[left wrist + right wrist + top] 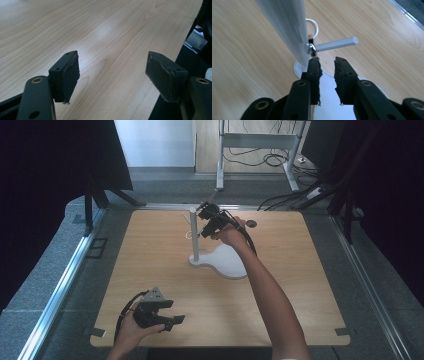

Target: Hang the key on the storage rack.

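Right gripper (204,226) sat at the white stand (220,261) near the table's (150,270) far middle, held up by the upright post (194,235) at the height of the side pegs. In the right gripper view its jaws stood a little apart, a narrow gap between the pads (314,72), nothing between them. Just ahead of the tips was the post (287,27), blurred and close, with a short white peg (335,44) sticking out sideways from it. A metal key ring (313,26) hung at the peg's root against the post, a small shiny clip (311,48) and dark bit there too; ring not touched by the pads. Stand's flat white base (329,105) lay under the jaws.

Left gripper (167,319) was low at the near left edge of the table, well apart from the stand. Left gripper view: jaws wide apart, pads (71,75) bare, bare wood below.

A small dark round object (251,224) lay on the table right of the right hand (231,234); too small to tell what.
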Motion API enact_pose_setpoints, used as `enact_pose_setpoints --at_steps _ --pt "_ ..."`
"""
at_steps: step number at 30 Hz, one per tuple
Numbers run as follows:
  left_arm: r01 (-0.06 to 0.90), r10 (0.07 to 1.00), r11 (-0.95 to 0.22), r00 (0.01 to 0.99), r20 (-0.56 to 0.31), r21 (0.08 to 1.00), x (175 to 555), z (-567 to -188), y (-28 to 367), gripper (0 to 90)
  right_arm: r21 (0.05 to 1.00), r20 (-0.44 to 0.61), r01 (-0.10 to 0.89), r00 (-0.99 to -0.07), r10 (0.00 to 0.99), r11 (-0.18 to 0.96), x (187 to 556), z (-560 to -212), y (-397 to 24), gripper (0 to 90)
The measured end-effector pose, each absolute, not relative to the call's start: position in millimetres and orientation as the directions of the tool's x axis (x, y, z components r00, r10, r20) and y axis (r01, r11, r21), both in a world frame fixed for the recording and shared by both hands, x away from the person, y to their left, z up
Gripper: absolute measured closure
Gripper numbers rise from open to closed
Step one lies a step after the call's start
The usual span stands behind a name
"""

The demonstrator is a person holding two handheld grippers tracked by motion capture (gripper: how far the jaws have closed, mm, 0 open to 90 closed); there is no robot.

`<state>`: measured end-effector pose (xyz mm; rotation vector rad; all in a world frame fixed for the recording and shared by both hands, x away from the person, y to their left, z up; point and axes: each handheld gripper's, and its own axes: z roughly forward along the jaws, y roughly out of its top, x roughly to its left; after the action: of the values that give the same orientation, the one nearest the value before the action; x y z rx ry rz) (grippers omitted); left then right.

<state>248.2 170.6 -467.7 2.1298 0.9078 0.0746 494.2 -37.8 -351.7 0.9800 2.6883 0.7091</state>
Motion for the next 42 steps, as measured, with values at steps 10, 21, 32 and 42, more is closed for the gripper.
enact_pose_setpoints --at_steps 10,21,32,42 --pt "0.583 0.629 -0.427 0.741 -0.236 0.691 248.1 -468.6 168.5 27.6 0.551 -0.001 0.535 -0.767 0.642 0.64 478.0 -344.8 -51.8 64.1" --pt "0.584 0.63 -0.436 0.741 -0.231 0.685 249.0 -470.4 167.4 27.6 0.622 0.019 0.505 -0.774 0.633 0.599 442.3 -352.9 -91.0 55.8" --pt "0.593 0.636 -0.434 0.735 -0.235 0.678 249.2 -472.9 164.6 27.6 0.652 0.043 0.492 -0.784 0.62 0.577 404.5 -374.3 -135.4 54.7" --pt "0.593 0.638 -0.444 0.736 -0.227 0.672 249.6 -473.9 164.0 27.5 0.644 0.066 0.519 -0.769 0.635 0.562 364.0 -419.7 -175.8 52.9"
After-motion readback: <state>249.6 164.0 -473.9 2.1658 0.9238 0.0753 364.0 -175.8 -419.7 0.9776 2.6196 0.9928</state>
